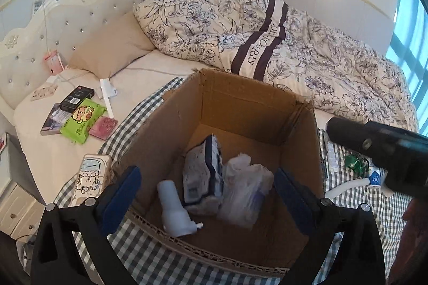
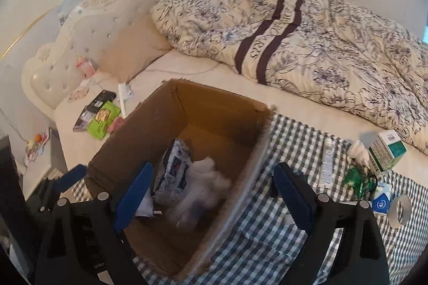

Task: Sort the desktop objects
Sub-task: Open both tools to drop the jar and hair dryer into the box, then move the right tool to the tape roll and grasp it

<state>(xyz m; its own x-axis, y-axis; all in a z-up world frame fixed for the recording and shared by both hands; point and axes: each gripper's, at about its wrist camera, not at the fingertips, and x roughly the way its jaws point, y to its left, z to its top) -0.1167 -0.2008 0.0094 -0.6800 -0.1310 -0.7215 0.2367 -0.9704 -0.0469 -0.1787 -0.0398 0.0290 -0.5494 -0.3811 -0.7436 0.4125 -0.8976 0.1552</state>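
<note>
An open cardboard box point(image 1: 235, 103) stands on a green checked cloth point(image 1: 139, 253) on the bed. Inside it lie a white bottle-shaped item point(image 1: 174, 212), a white and blue packet point(image 1: 203, 172) and a crumpled clear plastic bag point(image 1: 246, 191). My left gripper point(image 1: 207, 199) is open and empty over the box's near edge. My right gripper point(image 2: 212, 196) is open and empty above the box's right wall point(image 2: 248, 164). On the cloth to its right lie a white tube point(image 2: 327, 164), a green wrapper point(image 2: 358, 178), a green and white carton point(image 2: 386, 151), a blue and white packet point(image 2: 381, 200) and a tape roll point(image 2: 400, 210).
Left of the box, a green wipes pack point(image 1: 83, 119), a black box point(image 1: 76, 97), a pink item point(image 1: 103, 126) and a cartoon-printed case point(image 1: 91, 175) lie on the sheet. A floral duvet point(image 1: 267, 44) and a beige pillow point(image 1: 112, 47) fill the far side. A nightstand point(image 2: 40, 159) stands at left.
</note>
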